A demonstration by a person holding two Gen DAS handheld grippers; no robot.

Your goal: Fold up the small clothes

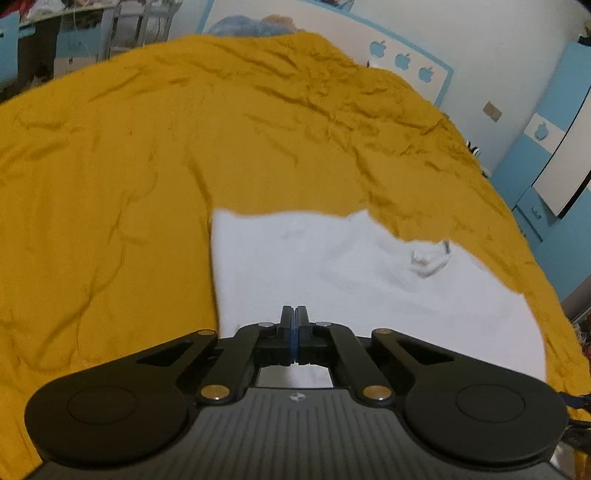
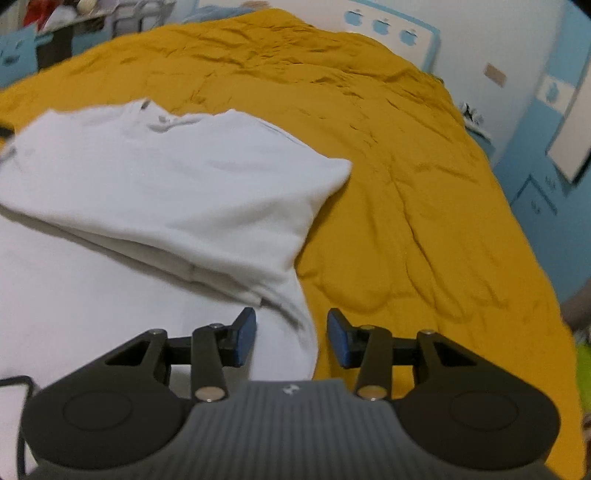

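Observation:
A white garment (image 1: 332, 273) lies on the mustard-yellow bed cover (image 1: 147, 147). In the left wrist view my left gripper (image 1: 294, 314) is shut, its tips over the garment's near part; whether cloth is pinched between them I cannot tell. In the right wrist view the white garment (image 2: 166, 184) has its upper part folded over itself, with a sleeve end toward the right. My right gripper (image 2: 291, 338) is open and empty, its jaws straddling the garment's right edge just above the cover (image 2: 406, 184).
The bed cover is wrinkled and fills most of both views. A white and blue headboard with apple shapes (image 1: 402, 61) stands at the far end. Blue cabinets (image 1: 554, 147) stand on the right. Cluttered furniture (image 2: 74, 22) is at the far left.

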